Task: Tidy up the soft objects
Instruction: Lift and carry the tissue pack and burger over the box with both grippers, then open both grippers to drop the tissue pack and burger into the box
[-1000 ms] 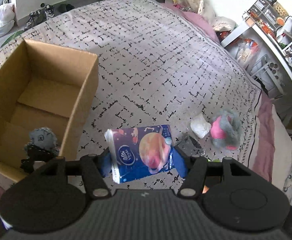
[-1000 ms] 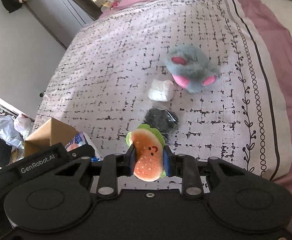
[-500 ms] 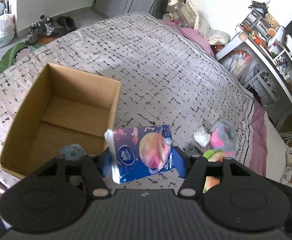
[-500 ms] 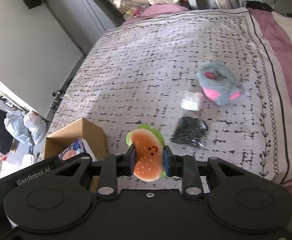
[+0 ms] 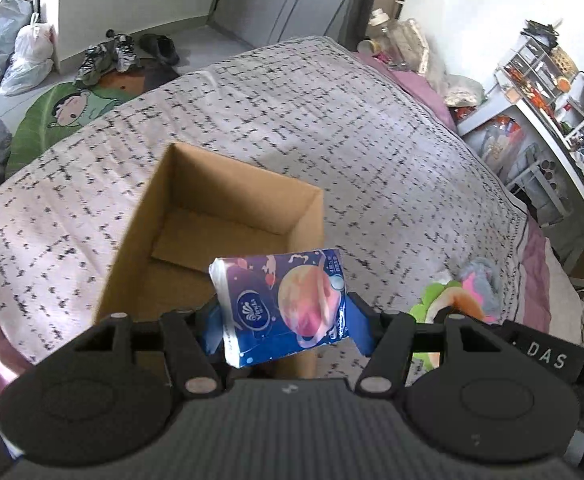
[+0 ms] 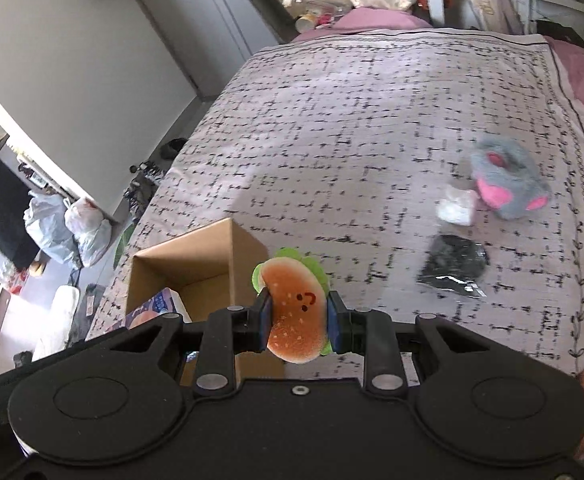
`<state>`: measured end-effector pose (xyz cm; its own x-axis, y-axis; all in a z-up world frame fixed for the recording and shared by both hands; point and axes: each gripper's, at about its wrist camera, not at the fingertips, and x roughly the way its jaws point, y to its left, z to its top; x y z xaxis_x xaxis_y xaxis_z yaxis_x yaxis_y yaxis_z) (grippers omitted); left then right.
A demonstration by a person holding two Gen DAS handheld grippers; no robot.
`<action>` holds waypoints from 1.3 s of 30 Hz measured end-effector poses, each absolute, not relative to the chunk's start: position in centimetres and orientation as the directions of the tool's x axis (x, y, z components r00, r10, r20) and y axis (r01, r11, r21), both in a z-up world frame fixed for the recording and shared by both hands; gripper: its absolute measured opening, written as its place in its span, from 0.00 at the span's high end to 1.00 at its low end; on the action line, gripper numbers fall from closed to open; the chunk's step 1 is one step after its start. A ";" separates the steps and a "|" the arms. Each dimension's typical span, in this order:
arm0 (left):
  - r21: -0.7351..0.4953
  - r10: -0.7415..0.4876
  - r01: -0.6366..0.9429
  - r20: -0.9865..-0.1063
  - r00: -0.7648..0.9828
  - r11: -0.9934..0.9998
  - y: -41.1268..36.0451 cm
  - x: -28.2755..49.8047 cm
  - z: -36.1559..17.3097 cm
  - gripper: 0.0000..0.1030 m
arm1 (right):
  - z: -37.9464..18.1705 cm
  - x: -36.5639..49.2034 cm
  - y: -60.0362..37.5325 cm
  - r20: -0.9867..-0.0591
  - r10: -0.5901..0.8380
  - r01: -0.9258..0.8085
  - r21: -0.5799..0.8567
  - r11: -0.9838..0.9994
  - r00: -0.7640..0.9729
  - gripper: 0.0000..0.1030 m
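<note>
Left gripper (image 5: pixel 281 320) clamps the light, squashy tissue pack (image 5: pixel 281 308) mid-body; right gripper (image 6: pixel 296 322) pinches the soft burger plush (image 6: pixel 295 312) across its bun, cardboard box (image 5: pixel 227 184) just beyond both jaws

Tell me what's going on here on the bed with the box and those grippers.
A person is tidying soft things into the cardboard box on the bed. The left gripper holds a blue tissue pack over the box, and the right gripper clamps a hamburger plush beside it. A grey and pink plush, a white wad and a black packet lie on the cover.
</note>
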<state>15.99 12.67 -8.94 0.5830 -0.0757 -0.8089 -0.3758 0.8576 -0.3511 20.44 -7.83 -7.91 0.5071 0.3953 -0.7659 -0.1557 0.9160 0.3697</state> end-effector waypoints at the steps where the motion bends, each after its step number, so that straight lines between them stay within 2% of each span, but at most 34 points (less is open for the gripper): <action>1: -0.349 -0.072 -0.380 -0.810 0.582 0.857 13.0 15.8 -9.0 0.41 | -7.8 20.4 -7.4 -0.765 0.398 -0.161 0.370 0.915 0.506 0.74; 12: -0.340 -0.056 -0.453 -0.845 0.532 0.824 16.9 14.8 -10.8 0.40 | -7.4 20.3 -2.9 -0.760 0.426 -0.214 0.369 0.905 0.491 0.73; 17: -0.364 -0.093 -0.484 -0.863 0.496 0.795 18.4 14.8 -11.6 0.37 | -7.7 20.5 -1.2 -0.765 0.441 -0.231 0.376 0.897 0.469 0.73; 28: -0.358 -0.076 -0.504 -0.865 0.496 0.786 19.9 14.1 -10.6 0.36 | -9.0 21.1 1.8 -0.777 0.474 -0.250 0.403 0.880 0.414 0.72; 37: -0.349 -0.058 -0.507 -0.863 0.503 0.788 20.6 14.1 -10.1 0.35 | -8.9 21.1 1.4 -0.764 0.485 -0.232 0.426 0.875 0.426 0.39; 39: -0.348 -0.056 -0.507 -0.861 0.505 0.789 20.4 14.2 -10.0 0.30 | -8.6 21.0 0.8 -0.759 0.478 -0.234 0.416 0.879 0.442 0.33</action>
